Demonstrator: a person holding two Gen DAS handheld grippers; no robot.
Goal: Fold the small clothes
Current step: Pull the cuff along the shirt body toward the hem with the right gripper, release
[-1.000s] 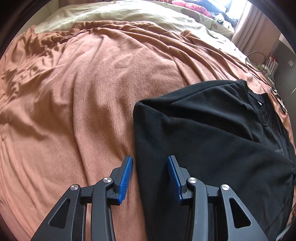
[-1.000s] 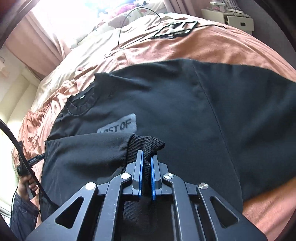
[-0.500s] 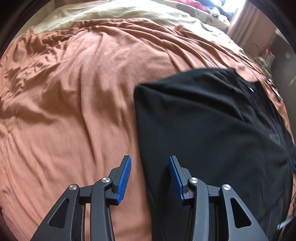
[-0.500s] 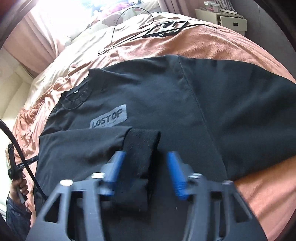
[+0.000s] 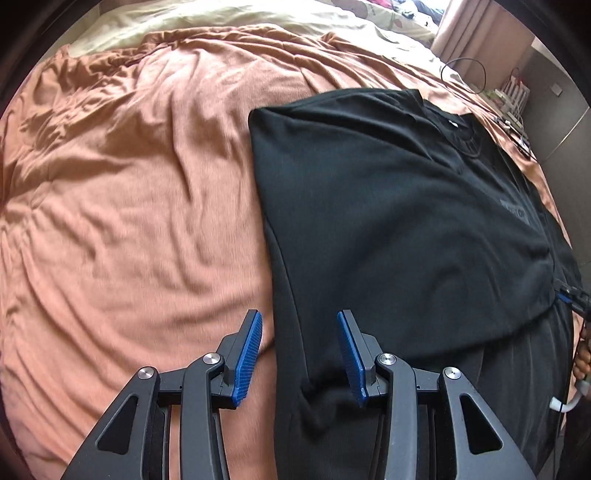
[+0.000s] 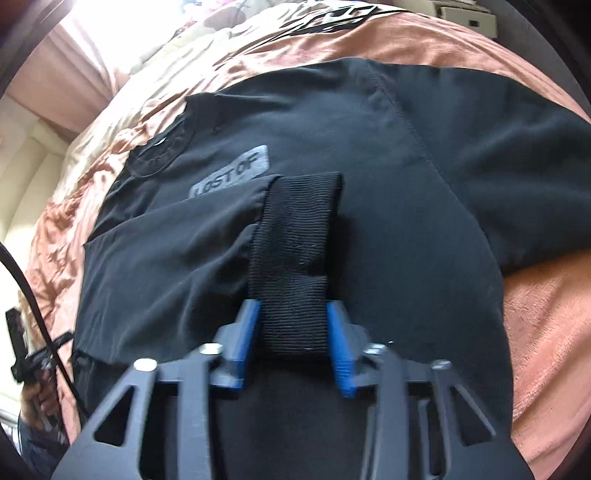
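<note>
A black sweatshirt (image 5: pixel 399 229) lies flat on an orange bedspread (image 5: pixel 140 192), with one sleeve folded across its chest. It also shows in the right wrist view (image 6: pixel 369 155), with a grey "LOSTOF" patch (image 6: pixel 231 175) near the collar. The folded sleeve's ribbed cuff (image 6: pixel 299 236) lies on the body. My right gripper (image 6: pixel 293 332) is open, its blue pads on either side of the cuff's near end. My left gripper (image 5: pixel 299 350) is open and empty, straddling the sweatshirt's left folded edge.
A cream quilt (image 5: pixel 229 14) lies at the far end of the bed. Curtains (image 6: pixel 74 66) and a white nightstand (image 6: pixel 465 11) stand beyond. Black cables lie on the bed's far side (image 5: pixel 513 125). The other gripper and hand show at the left (image 6: pixel 29 354).
My right gripper has opened and let go of the sleeve cuff, which now lies flat on the sweatshirt. My left gripper stayed open and shifted slightly along the folded edge.
</note>
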